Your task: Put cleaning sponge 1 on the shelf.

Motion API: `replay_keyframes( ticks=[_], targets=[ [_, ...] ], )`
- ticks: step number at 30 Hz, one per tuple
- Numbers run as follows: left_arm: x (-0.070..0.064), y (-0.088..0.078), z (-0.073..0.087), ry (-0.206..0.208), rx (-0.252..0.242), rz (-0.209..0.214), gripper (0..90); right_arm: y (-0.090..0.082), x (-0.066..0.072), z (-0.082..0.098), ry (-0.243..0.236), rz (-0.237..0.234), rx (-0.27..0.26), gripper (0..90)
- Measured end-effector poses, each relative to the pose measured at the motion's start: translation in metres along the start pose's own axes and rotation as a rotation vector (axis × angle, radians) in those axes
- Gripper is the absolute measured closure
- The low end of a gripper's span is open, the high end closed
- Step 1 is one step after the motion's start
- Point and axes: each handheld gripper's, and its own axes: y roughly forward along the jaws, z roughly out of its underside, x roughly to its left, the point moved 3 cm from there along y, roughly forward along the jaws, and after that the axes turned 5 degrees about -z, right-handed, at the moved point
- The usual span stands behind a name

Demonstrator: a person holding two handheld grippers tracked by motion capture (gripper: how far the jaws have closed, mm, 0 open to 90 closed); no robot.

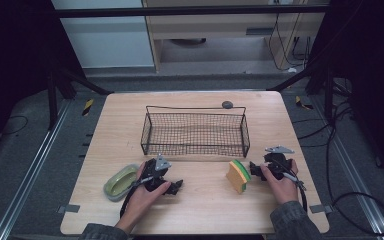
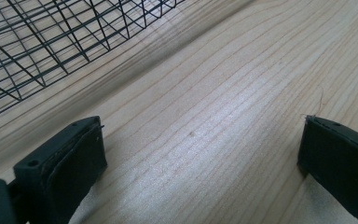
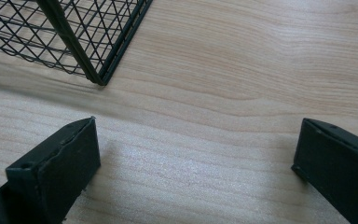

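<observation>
A black wire basket stands in the middle of the wooden table, with nothing in it. An oval green dish lies at the front left. A yellow sponge with a green face stands on edge at the front right. My left gripper rests low on the table just right of the dish, jaws open over bare wood. My right gripper sits right beside the sponge, open, with bare wood between its jaws. The basket's mesh and its corner post show close ahead.
A small grey round object lies on the table behind the basket. Black frame bars and cables surround the table on the floor. Bare wood stretches between the two grippers in front of the basket.
</observation>
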Motion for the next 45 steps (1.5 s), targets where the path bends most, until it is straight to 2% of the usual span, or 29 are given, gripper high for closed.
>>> replay_keyframes(
  ticks=[9, 10, 11, 12, 15, 16, 17, 18, 21, 24, 26, 27, 29, 30, 33, 35, 36, 37, 39, 40, 41, 42, 45],
  targets=[
    [0.000, 0.000, -0.004, 0.012, 0.014, 0.020, 1.1, 0.000, -0.001, 0.000, -0.008, -0.006, -0.001, 0.5],
    [0.001, -0.004, -0.006, 0.007, -0.006, 0.021, 3.4, 0.000, -0.001, 0.000, -0.009, -0.008, 0.000, 0.5],
    [0.001, -0.004, -0.006, 0.007, -0.006, 0.021, 3.1, 0.000, -0.001, 0.000, -0.009, -0.008, 0.000, 0.5],
    [0.002, -0.013, -0.012, 0.019, -0.038, 0.023, 3.4, 0.000, -0.001, 0.000, -0.010, -0.009, 0.000, 0.5],
    [0.005, -0.020, -0.016, 0.022, -0.064, 0.022, 3.9, 0.000, -0.001, 0.000, -0.009, -0.009, 0.000, 0.5],
    [0.009, -0.030, -0.017, 0.028, -0.100, -0.004, 4.2, 0.000, -0.001, 0.000, -0.011, -0.008, 0.000, 0.6],
    [0.009, -0.030, -0.017, 0.028, -0.100, -0.004, 4.3, 0.000, -0.001, 0.000, -0.011, -0.008, 0.000, 0.6],
    [0.010, -0.040, -0.018, 0.048, -0.123, -0.016, 4.3, -0.001, -0.001, 0.000, -0.008, -0.008, -0.001, 0.7],
    [0.012, -0.047, -0.018, 0.052, -0.141, -0.018, 4.0, -0.001, -0.001, 0.001, -0.010, -0.011, 0.000, 0.7],
    [0.019, -0.056, -0.021, 0.056, -0.159, -0.054, 4.1, -0.001, 0.000, 0.001, -0.007, -0.012, 0.000, 0.7],
    [0.031, -0.062, -0.024, 0.057, -0.137, -0.087, 4.5, -0.001, 0.000, 0.001, -0.007, -0.010, 0.001, 0.7],
    [0.031, -0.062, -0.024, 0.057, -0.137, -0.087, 4.9, -0.001, 0.000, 0.001, -0.007, -0.010, 0.001, 0.7],
    [0.039, -0.066, -0.025, 0.040, -0.117, -0.095, 5.4, -0.001, 0.000, 0.001, -0.008, -0.013, 0.000, 0.7],
    [0.049, -0.073, -0.027, 0.028, -0.096, -0.107, 5.5, -0.002, 0.000, 0.001, -0.006, -0.013, 0.000, 0.7],
    [0.056, -0.080, -0.027, 0.020, -0.083, -0.104, 5.8, -0.002, 0.000, 0.002, -0.009, -0.013, 0.000, 0.7],
    [0.064, -0.088, -0.027, -0.002, -0.067, -0.088, 5.9, -0.002, -0.001, 0.002, -0.011, -0.013, -0.001, 0.7],
    [0.071, -0.096, -0.024, 0.010, -0.033, -0.103, 5.9, -0.002, -0.001, 0.002, -0.012, -0.014, -0.001, 0.7],
    [0.071, -0.096, -0.024, 0.010, -0.033, -0.103, 5.9, -0.002, -0.001, 0.002, -0.012, -0.014, -0.001, 0.7],
    [0.078, -0.104, -0.018, 0.031, 0.005, -0.135, 5.8, -0.002, -0.001, 0.002, -0.012, -0.014, -0.001, 0.7],
    [0.083, -0.110, -0.013, 0.025, 0.026, -0.142, 5.8, -0.002, -0.001, 0.002, -0.011, -0.014, -0.001, 0.7],
    [0.083, -0.110, -0.013, 0.025, 0.026, -0.142, 5.6, -0.002, -0.001, 0.002, -0.011, -0.014, -0.001, 0.7],
    [0.088, -0.118, -0.007, 0.032, 0.045, -0.159, 5.4, -0.002, -0.001, 0.002, -0.011, -0.014, -0.001, 0.7],
    [0.092, -0.124, -0.003, 0.021, 0.055, -0.155, 4.9, -0.002, -0.001, 0.002, -0.013, -0.016, -0.001, 0.6]
  ],
)
